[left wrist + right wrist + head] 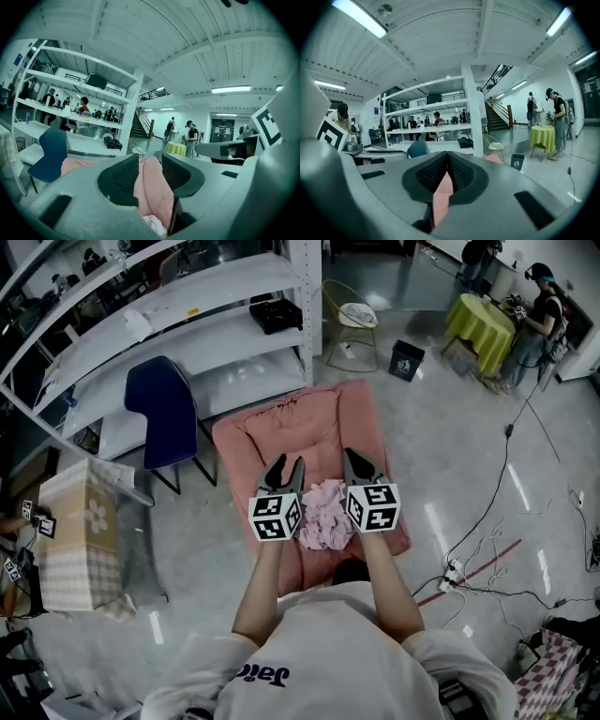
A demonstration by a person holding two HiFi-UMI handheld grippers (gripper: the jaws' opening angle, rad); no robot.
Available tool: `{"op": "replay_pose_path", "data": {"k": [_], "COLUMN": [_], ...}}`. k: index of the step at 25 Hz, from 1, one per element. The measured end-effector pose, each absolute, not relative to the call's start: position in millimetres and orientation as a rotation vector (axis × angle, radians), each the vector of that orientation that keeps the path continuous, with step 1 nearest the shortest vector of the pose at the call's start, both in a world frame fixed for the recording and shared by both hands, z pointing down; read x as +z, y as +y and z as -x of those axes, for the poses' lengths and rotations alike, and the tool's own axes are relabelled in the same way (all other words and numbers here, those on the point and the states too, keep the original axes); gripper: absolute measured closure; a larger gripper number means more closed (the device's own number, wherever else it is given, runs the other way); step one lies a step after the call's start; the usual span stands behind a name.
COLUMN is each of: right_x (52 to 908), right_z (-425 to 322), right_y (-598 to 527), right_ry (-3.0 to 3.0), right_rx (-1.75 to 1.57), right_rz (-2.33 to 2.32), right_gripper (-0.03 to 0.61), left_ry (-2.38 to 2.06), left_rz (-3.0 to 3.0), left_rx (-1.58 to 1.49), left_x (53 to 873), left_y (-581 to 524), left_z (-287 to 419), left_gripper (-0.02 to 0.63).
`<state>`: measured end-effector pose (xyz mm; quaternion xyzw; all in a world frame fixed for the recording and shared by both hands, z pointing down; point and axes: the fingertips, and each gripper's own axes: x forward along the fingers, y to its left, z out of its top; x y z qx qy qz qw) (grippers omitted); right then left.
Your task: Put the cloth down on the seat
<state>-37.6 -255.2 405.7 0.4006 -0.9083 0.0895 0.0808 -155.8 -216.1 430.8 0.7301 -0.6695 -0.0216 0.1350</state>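
A crumpled pale pink cloth (323, 512) lies on the front of the pink cushioned seat (319, 423), loose between the two grippers. My left gripper (284, 468) hovers at the cloth's left edge. Its jaws stand apart with nothing pinched; in the left gripper view (150, 164) the seat's pink back (152, 187) shows through the gap and a bit of the cloth (153, 227) lies below. My right gripper (359, 465) hangs at the cloth's right edge. In the right gripper view (447, 157) its tips meet, with nothing held.
A blue chair (164, 409) and white shelving (187, 324) stand left of the seat, with a cardboard box (80, 531) nearer. Behind are a wire chair (354, 320), a black bin (406, 359) and a yellow-green table (480, 322) with a person (539, 315). Cables (487, 531) cross the floor at right.
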Motion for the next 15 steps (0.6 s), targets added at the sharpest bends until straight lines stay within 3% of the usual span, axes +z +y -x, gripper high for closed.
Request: {"op": "replay_pose_path", "data": {"k": [9,15], "right_x": [382,374], "right_z": [50,52], "right_y": [-252,-251], "right_ry": [-2.795,-2.792], "right_rx": [0.166,0.082], "right_rz": [-1.178,-1.197], "right_gripper": [0.566,0.566], "left_ry": [-2.064,-2.137], "left_rz": [-2.121,-2.152], "left_rx": [-0.123,-0.133], "left_x": [399,379], "left_y": [-209,-205], "left_z": [172,178], "left_gripper": [0.593,0.599]}}
